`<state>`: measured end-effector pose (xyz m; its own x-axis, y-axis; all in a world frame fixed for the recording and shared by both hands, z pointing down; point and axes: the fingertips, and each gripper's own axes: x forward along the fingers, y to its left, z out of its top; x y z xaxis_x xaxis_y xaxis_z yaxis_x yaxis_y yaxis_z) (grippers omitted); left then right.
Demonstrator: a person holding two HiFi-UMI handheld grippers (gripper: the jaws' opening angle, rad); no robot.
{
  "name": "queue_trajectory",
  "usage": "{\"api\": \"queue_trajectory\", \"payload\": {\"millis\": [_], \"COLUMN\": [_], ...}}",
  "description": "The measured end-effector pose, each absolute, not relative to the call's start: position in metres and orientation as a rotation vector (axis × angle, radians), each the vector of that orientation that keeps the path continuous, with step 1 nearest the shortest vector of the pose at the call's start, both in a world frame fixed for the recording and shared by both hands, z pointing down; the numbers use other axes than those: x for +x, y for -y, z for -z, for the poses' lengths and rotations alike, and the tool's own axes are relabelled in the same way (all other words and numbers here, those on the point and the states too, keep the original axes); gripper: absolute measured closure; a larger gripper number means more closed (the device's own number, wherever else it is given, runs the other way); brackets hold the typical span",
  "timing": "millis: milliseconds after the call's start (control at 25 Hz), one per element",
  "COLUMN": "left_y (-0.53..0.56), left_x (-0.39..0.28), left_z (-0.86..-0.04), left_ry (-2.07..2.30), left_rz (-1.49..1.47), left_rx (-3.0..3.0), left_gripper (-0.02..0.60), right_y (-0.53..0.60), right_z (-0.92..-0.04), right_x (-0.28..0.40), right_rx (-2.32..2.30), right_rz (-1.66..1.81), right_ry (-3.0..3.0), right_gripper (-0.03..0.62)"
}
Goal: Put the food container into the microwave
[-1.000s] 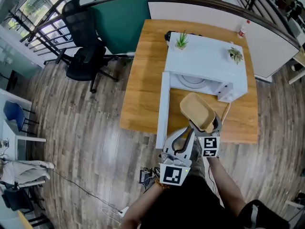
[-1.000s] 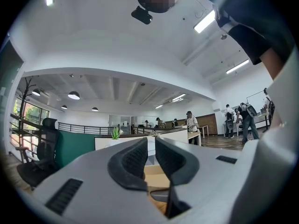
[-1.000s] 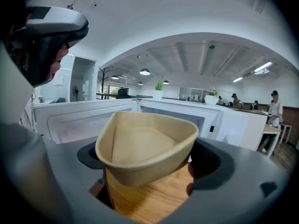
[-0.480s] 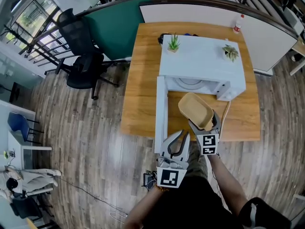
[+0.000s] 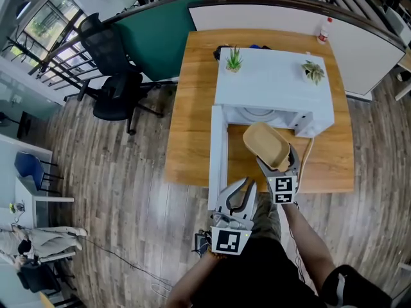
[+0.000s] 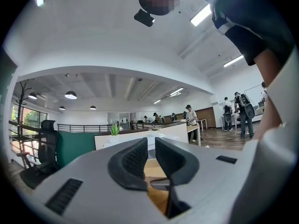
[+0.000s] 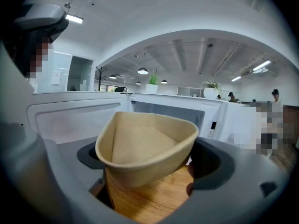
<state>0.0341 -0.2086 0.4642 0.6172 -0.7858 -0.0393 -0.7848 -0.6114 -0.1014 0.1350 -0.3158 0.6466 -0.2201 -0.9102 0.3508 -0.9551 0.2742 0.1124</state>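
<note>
My right gripper (image 5: 276, 165) is clamped on the near rim of the food container (image 5: 265, 144), holding it in the air just in front of the microwave (image 5: 273, 85), whose door (image 5: 218, 149) stands open. My left gripper (image 5: 243, 188) hangs below the door, jaws all but together on nothing. By my judgement the pick-up is done, and what is left is to carry the container into the microwave, set it down and let go.

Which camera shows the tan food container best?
The right gripper view: the food container fills the frame, held by the right gripper. The head view shows it small, from above; the left gripper view doesn't show it.
</note>
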Motion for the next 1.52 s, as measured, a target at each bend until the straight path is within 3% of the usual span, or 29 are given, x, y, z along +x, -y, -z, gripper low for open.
{"api": "queue_trajectory", "payload": {"millis": [1520], "left_y": [0.248], "left_x": [0.045], "left_z": [-0.478], "left_ry": [-1.358], "left_rz": [0.081], "left_rx": [-2.744], "left_gripper": [0.517], "right_y": [0.431], "right_z": [-0.689], "right_x": [0.15], "right_rx": [1.734], "right_rz": [-0.226], "right_ry": [2.191], "right_gripper": [0.054]}}
